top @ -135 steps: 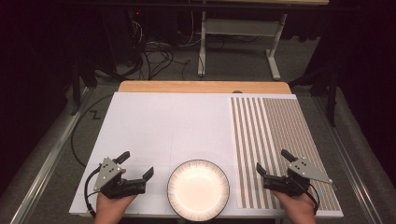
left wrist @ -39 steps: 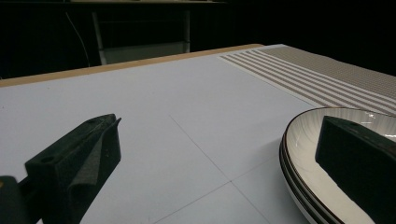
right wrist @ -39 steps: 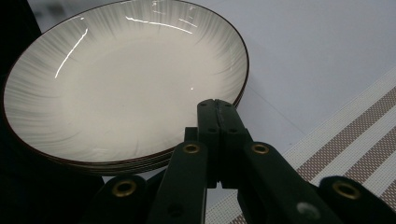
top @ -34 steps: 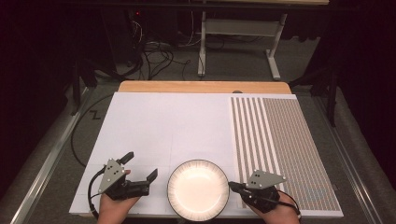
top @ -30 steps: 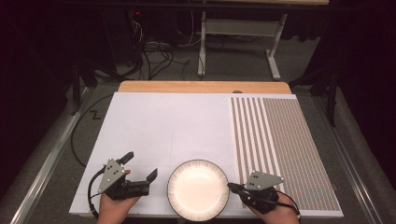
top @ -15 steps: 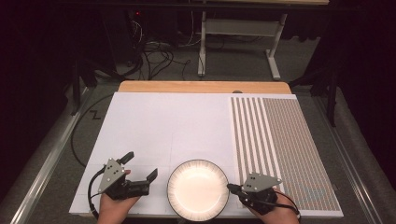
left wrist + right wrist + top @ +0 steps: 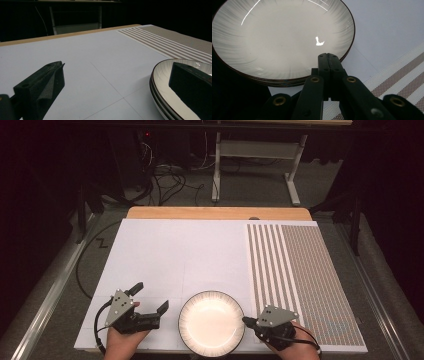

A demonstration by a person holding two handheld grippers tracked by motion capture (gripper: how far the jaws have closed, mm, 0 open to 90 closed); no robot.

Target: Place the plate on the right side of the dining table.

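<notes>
Here we work at a white counter (image 7: pixel 200 255) in a dark room.
Stacked ribbed plates (image 7: pixel 211 322); left gripper (image 7: pixel 150 302) spread, right gripper (image 7: pixel 246 320) pressed together.

Left gripper (image 7: pixel 150 300) — jaws spread wide, held level, pointing right, hand (image 7: pixel 122 340) beneath. Right gripper (image 7: pixel 246 321) — jaws pressed together with nothing between, pointing left, hand (image 7: pixel 295 349) behind at the near edge.
</notes>
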